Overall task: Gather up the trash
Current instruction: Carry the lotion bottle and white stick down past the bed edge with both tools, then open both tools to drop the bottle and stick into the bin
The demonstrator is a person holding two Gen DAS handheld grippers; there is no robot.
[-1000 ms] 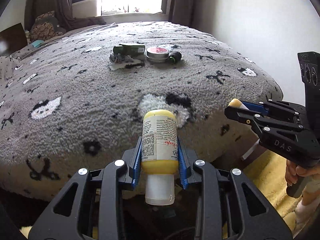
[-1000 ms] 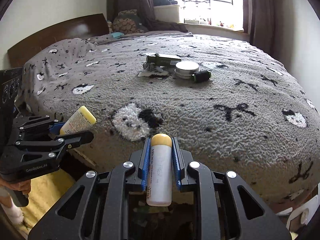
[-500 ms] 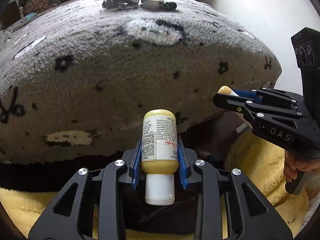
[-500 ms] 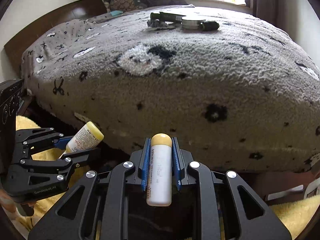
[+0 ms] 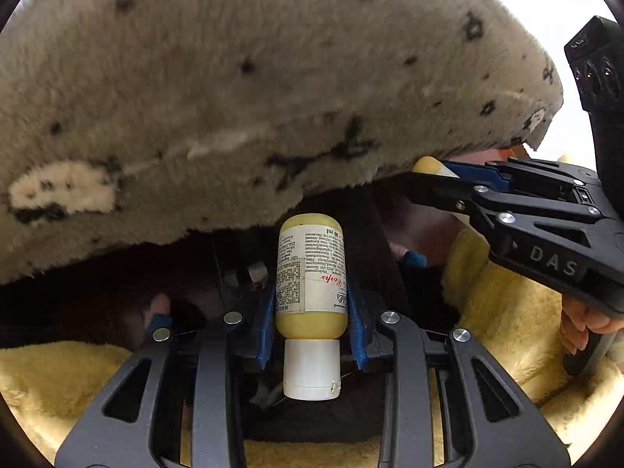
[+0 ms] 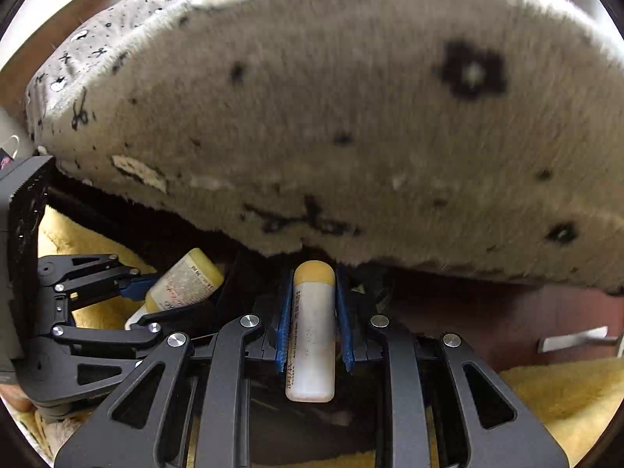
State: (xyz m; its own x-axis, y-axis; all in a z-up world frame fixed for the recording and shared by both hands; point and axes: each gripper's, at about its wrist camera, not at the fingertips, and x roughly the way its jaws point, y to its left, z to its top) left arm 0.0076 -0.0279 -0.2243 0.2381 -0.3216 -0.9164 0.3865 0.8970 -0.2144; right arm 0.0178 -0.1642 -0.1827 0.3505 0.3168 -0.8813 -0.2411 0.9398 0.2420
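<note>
My left gripper (image 5: 312, 292) is shut on a small yellow lotion bottle (image 5: 311, 273) with a white cap, held low below the bed's edge. It also shows at the left of the right wrist view (image 6: 183, 284). My right gripper (image 6: 314, 300) is shut on a slim white tube with a yellow cap (image 6: 312, 331). In the left wrist view the right gripper (image 5: 436, 179) reaches in from the right, its tube's yellow tip (image 5: 427, 164) showing. Both grippers are over a dark space under the bed.
The grey fuzzy bed cover (image 5: 253, 78) with black and white prints overhangs and fills the upper view (image 6: 351, 117). A yellow fluffy rug (image 5: 507, 312) lies on the floor on both sides. A dark red-brown panel (image 6: 507, 312) stands at lower right.
Both grippers have dropped from bed-top height to below the bed's edge, still holding their items. The trash on the bed top has gone out of view.
</note>
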